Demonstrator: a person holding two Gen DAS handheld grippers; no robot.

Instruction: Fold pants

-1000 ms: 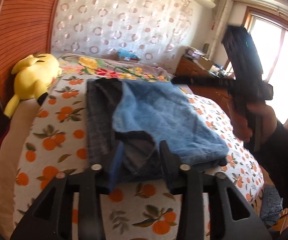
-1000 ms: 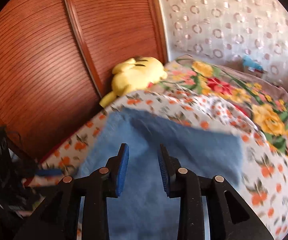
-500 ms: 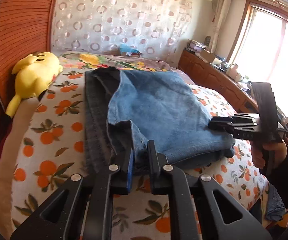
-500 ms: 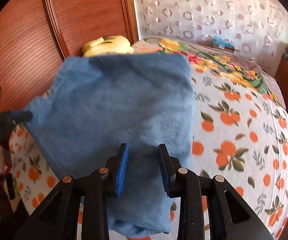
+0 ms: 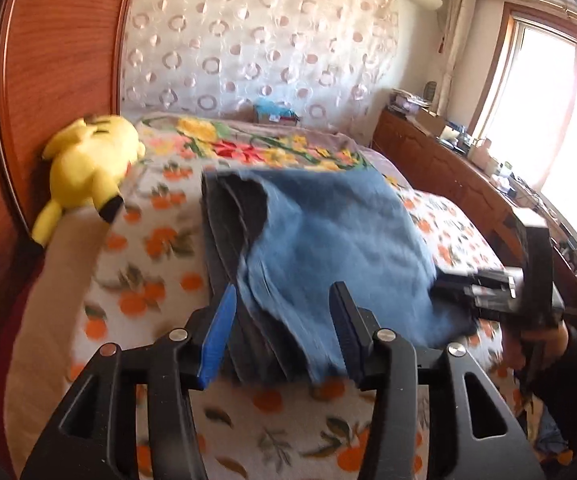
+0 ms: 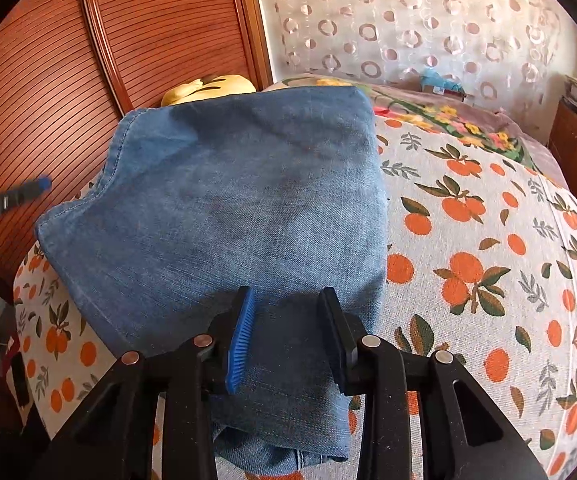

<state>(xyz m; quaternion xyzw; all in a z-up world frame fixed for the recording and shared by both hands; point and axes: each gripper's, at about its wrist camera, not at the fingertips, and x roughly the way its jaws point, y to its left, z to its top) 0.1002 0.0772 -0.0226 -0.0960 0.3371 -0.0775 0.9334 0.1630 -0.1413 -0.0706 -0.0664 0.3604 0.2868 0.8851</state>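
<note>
Denim, soft blue folded pants [image 6: 224, 216]: floppy and heavyish, so pinch the thick folded edges, since your left gripper [image 5: 282, 332] and right gripper [image 6: 286, 336] are both opening around cloth, pinching nothing.

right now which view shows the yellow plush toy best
The left wrist view: the yellow plush toy lies in full sight against the wooden headboard, ear, body and black-tipped tail all visible. In the right wrist view only a sliver of the toy peeks over the far edge of the folded jeans.
</note>
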